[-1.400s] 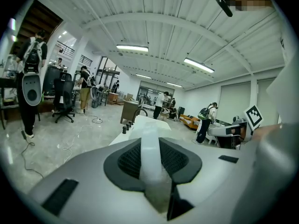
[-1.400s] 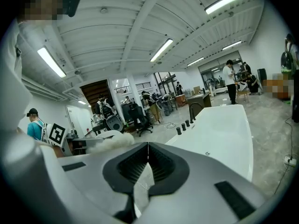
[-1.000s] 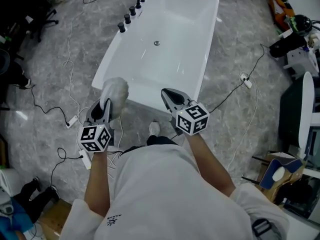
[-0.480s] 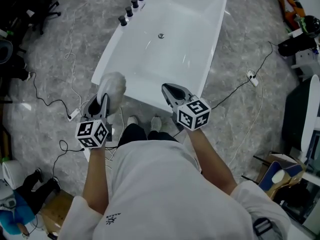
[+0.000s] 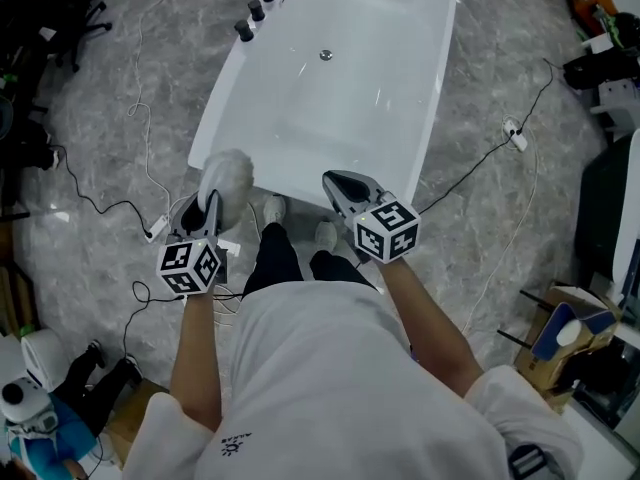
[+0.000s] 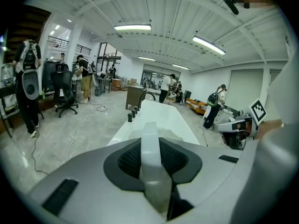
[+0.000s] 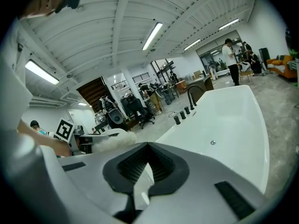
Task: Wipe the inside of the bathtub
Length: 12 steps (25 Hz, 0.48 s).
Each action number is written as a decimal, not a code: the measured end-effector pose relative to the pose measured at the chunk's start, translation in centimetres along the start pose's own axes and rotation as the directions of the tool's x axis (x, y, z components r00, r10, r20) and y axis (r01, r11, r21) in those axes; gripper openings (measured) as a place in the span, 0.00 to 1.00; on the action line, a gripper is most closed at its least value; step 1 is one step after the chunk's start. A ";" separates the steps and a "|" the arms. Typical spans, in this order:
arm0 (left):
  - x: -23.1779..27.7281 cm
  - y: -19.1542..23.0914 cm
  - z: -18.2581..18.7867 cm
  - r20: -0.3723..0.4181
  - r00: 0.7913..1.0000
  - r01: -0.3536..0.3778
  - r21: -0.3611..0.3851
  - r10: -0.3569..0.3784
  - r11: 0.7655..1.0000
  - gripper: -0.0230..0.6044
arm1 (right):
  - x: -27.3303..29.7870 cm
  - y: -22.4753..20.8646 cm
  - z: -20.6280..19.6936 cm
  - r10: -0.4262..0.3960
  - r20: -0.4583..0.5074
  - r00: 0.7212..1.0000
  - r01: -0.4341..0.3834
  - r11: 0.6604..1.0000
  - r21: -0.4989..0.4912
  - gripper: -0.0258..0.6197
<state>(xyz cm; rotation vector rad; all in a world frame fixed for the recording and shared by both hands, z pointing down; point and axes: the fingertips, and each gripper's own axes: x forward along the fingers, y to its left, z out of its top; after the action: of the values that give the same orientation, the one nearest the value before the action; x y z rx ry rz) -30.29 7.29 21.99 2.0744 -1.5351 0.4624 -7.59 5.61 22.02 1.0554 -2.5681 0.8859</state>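
Note:
The white bathtub [image 5: 340,118] lies lengthwise ahead of me, with its drain [image 5: 326,55] far up and black tap knobs [image 5: 246,30] on its left rim. My left gripper [image 5: 212,204] hovers at the tub's near left corner, shut on a fluffy white cloth [image 5: 228,175]. From the left gripper view the cloth shows as a white strip [image 6: 150,158] pinched between the jaws of the left gripper [image 6: 150,139], with the tub [image 6: 161,120] beyond. My right gripper [image 5: 333,183] sits just short of the near rim, shut and empty. In the right gripper view the right gripper [image 7: 148,146] faces the tub's inside [image 7: 224,125], and the cloth [image 7: 114,141] shows at left.
Cables and a power strip [image 5: 156,230] trail over the grey floor left of the tub. A cable with a socket [image 5: 516,134] runs on the right. The person's feet [image 5: 325,235] stand at the near rim. Office chairs [image 6: 63,90] and people fill the room behind.
The person has stepped closer, so the tub's near rim now lies right in front of both grippers. Both grippers keep their hold and spacing.

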 end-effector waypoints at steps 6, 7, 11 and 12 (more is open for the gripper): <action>3.6 4.0 -1.3 -0.087 0.996 0.036 0.040 -0.032 0.999 0.20 | 4.1 1.0 -2.1 -0.001 -0.083 0.997 0.000 1.000 -0.004 0.07; 4.3 4.7 -1.5 -0.104 0.994 0.043 0.050 -0.038 0.998 0.20 | 4.6 1.2 -2.3 0.000 -0.091 0.996 0.000 1.000 0.000 0.07; 7.6 7.2 -3.0 -0.181 0.982 0.072 0.090 -0.055 0.993 0.20 | 7.1 1.3 -3.2 -0.003 -0.125 0.992 0.006 1.000 0.019 0.07; 8.4 7.9 -3.3 -0.199 0.978 0.077 0.098 -0.056 0.992 0.20 | 7.8 1.2 -3.5 -0.004 -0.133 0.991 0.007 1.000 0.022 0.07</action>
<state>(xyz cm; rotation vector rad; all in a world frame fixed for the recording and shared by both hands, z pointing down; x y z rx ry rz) -35.17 0.91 30.88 2.0817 -1.3488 0.7135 -14.08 4.04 27.50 0.9740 -2.4508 0.9515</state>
